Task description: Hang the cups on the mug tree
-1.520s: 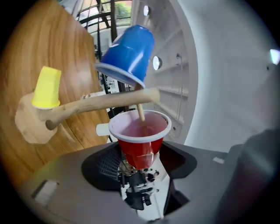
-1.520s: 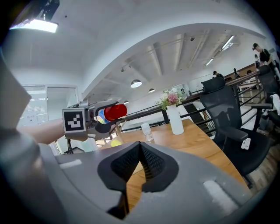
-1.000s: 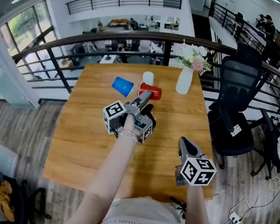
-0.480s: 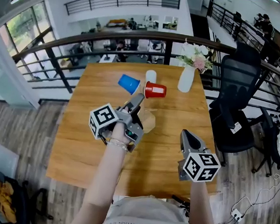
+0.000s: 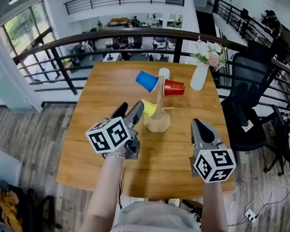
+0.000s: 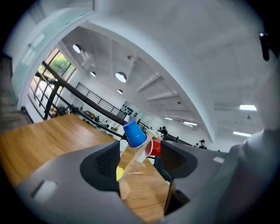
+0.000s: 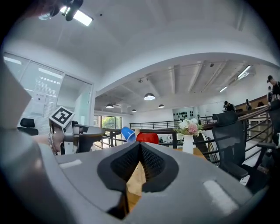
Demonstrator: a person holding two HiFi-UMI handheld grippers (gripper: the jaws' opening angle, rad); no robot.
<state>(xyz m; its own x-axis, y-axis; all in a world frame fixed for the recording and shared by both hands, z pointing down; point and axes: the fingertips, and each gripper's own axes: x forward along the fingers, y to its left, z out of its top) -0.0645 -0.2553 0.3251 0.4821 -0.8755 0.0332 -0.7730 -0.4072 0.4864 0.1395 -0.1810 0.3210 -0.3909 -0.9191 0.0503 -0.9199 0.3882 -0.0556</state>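
We see only a sliver of the yellow cup [image 6: 118, 173] behind our left tongs [image 6: 140, 162], which stand apart and empty. The right tongs [image 7: 140, 148] are pressed together. Mid-tabletop [image 5: 96, 138], the wooden mug tree [image 5: 157, 120] carries it plus a blue cup [image 5: 146, 80], a red cup [image 5: 173, 88] and a white cup [image 5: 164, 73].

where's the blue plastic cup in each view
Head view: blue plastic cup, upper centre, left of the wooden mug tree.
Left gripper view: the cup, centre, above the gap between the jaws.
Right gripper view: the cup, small, left of centre, above the jaws.
Shared landmark: red plastic cup just right of it.
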